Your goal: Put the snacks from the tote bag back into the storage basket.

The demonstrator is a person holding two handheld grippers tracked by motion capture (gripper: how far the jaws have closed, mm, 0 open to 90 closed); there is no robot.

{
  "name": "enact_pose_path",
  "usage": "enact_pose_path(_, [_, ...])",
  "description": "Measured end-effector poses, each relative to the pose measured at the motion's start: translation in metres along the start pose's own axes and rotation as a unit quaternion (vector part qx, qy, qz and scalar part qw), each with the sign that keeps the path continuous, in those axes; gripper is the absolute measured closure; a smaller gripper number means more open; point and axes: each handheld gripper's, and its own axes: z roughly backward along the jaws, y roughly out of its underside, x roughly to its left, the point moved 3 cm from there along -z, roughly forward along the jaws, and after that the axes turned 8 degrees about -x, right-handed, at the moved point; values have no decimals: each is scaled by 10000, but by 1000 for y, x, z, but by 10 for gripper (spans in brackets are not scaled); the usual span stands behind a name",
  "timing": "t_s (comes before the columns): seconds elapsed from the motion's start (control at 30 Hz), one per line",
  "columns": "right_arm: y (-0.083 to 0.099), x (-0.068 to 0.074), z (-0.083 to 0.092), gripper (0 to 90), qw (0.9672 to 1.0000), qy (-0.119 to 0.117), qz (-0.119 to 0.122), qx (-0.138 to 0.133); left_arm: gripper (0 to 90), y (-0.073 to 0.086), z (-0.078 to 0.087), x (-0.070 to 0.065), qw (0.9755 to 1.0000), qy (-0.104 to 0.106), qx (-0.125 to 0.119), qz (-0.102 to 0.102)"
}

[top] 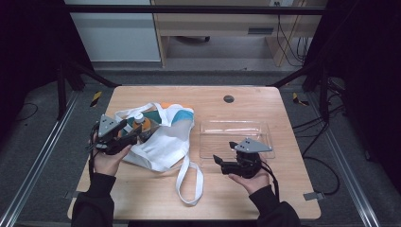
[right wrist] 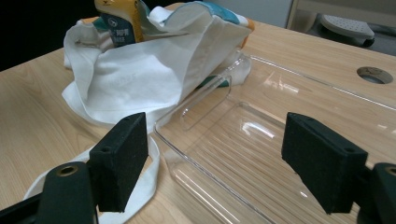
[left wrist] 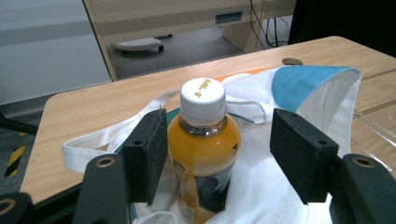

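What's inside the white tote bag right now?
An orange drink bottle with a white cap stands in the white tote bag, between the left gripper's open jaws. Fabric hides anything deeper.

One white cloth bag with teal and orange patches, two long straps trailing from it. One bottle of orange drink, one white cap on it. One clear plastic tray. One wooden desk, one round hole near its far edge. Two claws: left claw and right claw, two black pads on each.
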Motion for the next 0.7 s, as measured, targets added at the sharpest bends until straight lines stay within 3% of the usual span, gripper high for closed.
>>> enact_pose_path(0.33, [7,-16,23,225,9998,159,-51,-85,365,1,-10,0,9999,-136,35,-38])
enact_pose_path(0.7, [16,-24,41,222,9996,207,-123,-123,351,4,-15,0,9997,-192,94,-91])
